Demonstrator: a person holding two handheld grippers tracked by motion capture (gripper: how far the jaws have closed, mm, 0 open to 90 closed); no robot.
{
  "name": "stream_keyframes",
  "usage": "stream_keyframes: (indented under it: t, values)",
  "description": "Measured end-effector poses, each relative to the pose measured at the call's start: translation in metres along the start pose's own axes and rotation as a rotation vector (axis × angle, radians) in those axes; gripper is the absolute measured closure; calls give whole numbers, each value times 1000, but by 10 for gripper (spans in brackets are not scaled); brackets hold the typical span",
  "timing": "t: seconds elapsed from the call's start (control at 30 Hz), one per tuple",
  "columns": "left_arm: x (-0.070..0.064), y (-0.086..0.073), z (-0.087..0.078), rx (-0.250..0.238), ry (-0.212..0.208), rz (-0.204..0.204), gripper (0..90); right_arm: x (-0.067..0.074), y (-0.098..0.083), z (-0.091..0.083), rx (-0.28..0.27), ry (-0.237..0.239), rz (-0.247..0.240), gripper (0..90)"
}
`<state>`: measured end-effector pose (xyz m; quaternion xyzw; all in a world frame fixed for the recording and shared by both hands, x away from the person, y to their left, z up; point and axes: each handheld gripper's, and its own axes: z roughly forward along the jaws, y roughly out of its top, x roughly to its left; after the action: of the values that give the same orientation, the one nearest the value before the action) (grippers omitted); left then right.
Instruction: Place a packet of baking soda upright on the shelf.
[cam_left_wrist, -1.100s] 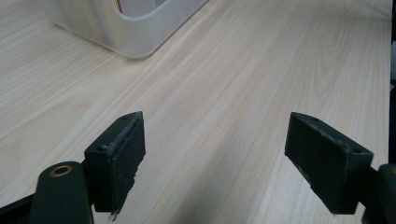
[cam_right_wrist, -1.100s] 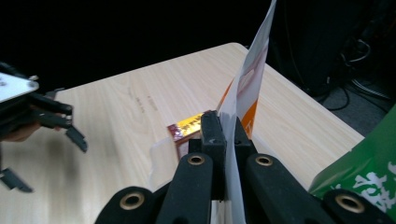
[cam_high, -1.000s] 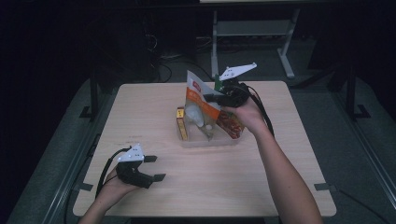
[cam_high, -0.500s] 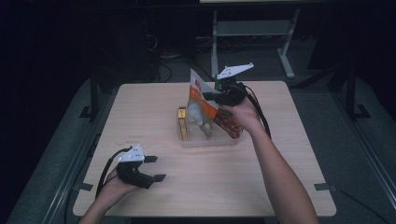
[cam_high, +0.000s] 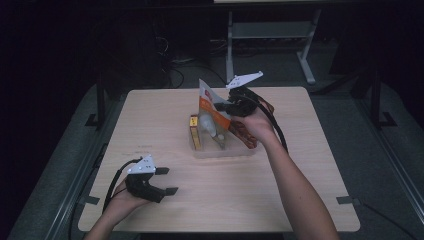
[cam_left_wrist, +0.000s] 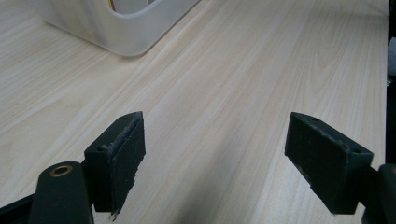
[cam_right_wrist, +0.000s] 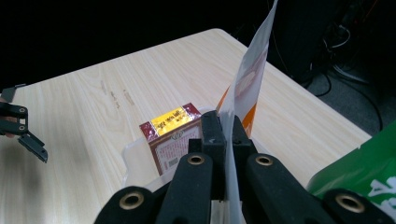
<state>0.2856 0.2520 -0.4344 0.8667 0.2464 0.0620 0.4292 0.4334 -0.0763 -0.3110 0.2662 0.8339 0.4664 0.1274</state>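
- Table (cam_high: 165, 125) of pale wood carries the work; on its top, just past the centre toward twelve o'clock, stands a clear plastic bin (cam_high: 220, 151).
- Right gripper (cam_high: 231, 106) hangs over the bin's one o'clock corner in the high view, its grey three-cornered plate raised toward twelve.
- Its jaws are clenched on the edge of an orange-and-white pouch (cam_high: 212, 112); the right gripper view shows the thin edge of the pouch (cam_right_wrist: 243, 88) pinched flat between the two black pads and rising past them toward one o'clock.
- The pouch stands tilted, its top corner leaning toward eleven o'clock in the high view, its lower part down in the bin.
- At nine o'clock from the pouch a small box (cam_high: 194, 131) with a yellow and dark red top stands upright in the bin; in the right gripper view the box (cam_right_wrist: 170, 130) sits just beside the gripped edge, at ten o'clock from the pads.
- A reddish-brown packet (cam_high: 245, 132) lies under the right hand, at the bin's three o'clock side.
- A green bag (cam_right_wrist: 359, 172) shows at the four o'clock corner of the right gripper view.
- Left gripper (cam_high: 167, 181) rests low at the table's seven o'clock corner, well apart from the bin, pointing toward three o'clock.
- Its jaws are released and stand wide, with bare wood between them; in the left gripper view a rounded corner of the bin (cam_left_wrist: 126, 32) lies at eleven o'clock.
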Motion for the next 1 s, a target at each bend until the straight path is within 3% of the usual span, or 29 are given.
stream_keyframes:
  t: [0.3, 0.57, 0.7, 0.87, 1.0]
  values:
    - [-1, 0, 2, 7, -6, 6, 197, -4, -12, 12, 35, 14, 22, 900]
    - [-2, 0, 4, 27, -17, 12, 198, -3, -15, 9, 51, 14, 28, 871]
    - [-2, 0, 5, 28, -18, 18, 197, -1, -16, 6, 45, 1, 16, 743]
    - [-2, 0, 5, 28, -19, 16, 197, 2, -16, -1, 39, -28, 10, 478]
    - [-2, 0, 5, 27, -16, 11, 197, 3, -17, -8, 22, -32, 20, 342]
